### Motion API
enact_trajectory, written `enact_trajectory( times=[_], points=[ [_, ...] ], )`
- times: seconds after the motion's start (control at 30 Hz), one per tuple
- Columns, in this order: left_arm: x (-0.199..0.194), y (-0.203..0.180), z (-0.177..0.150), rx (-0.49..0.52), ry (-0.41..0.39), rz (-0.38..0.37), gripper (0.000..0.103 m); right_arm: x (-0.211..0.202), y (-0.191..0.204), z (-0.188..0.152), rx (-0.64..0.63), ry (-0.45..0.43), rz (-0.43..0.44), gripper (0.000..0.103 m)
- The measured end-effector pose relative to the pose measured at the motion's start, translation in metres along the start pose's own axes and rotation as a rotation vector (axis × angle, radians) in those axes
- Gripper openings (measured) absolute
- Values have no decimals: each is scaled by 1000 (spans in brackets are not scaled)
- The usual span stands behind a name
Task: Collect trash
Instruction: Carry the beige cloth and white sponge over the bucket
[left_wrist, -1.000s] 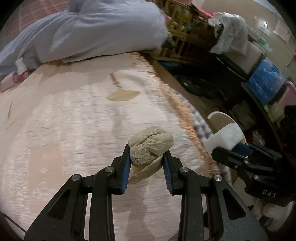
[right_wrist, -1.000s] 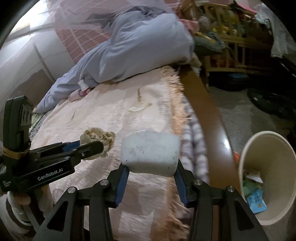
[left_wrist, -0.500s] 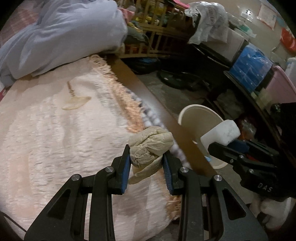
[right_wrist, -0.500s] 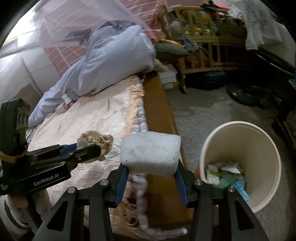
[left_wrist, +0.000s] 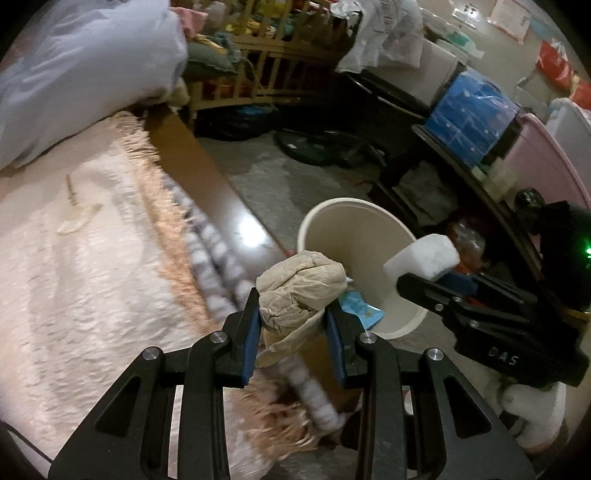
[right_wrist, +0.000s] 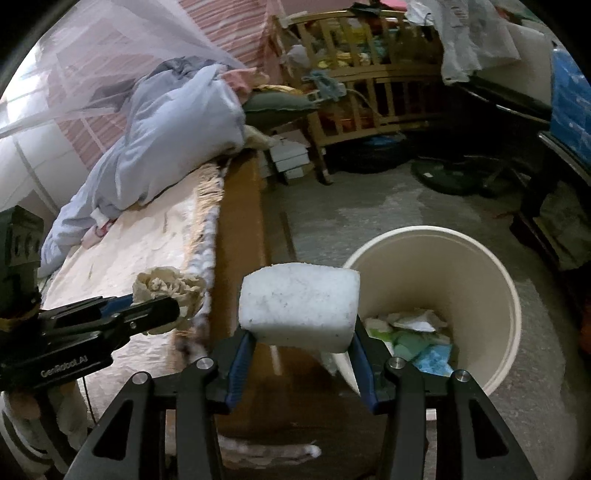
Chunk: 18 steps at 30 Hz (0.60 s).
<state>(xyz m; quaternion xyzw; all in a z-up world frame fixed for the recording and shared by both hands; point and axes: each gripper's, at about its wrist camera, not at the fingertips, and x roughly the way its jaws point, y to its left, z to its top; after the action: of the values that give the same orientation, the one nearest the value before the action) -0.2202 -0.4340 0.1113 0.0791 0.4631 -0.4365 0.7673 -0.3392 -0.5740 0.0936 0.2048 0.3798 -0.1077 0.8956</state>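
My left gripper (left_wrist: 291, 321) is shut on a crumpled beige paper wad (left_wrist: 301, 288), held over the wooden bed edge just left of a cream waste bin (left_wrist: 317, 229). My right gripper (right_wrist: 301, 350) is shut on a white foam block (right_wrist: 299, 304), which hangs beside the bin's near-left rim (right_wrist: 513, 317). The bin stands on the floor with paper scraps and blue-green wrappers (right_wrist: 413, 336) at its bottom. In the right wrist view the left gripper (right_wrist: 159, 314) with its paper wad (right_wrist: 168, 288) shows at the left. In the left wrist view the foam block (left_wrist: 421, 254) sits at the right.
A bed with a pink fringed blanket (left_wrist: 74, 277) and a wooden side rail (left_wrist: 207, 184) lies left of the bin. A blue-grey duvet (right_wrist: 166, 133) is heaped at its far end. A flat beige scrap (left_wrist: 75, 218) lies on the blanket. A wooden crib (right_wrist: 369, 66), shelves and storage boxes crowd the far side.
Both grippers have swung right, off the blanket and across the bed's edge toward the bin. The bin has come nearer to both held pieces. Both grips are unchanged.
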Motion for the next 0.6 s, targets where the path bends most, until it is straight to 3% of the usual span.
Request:
enact_trajectory(
  times=[0.6],
  points=[
    [44, -37, 28, 30, 32, -97, 30, 8, -63, -8, 120, 13, -77, 47]
  ],
)
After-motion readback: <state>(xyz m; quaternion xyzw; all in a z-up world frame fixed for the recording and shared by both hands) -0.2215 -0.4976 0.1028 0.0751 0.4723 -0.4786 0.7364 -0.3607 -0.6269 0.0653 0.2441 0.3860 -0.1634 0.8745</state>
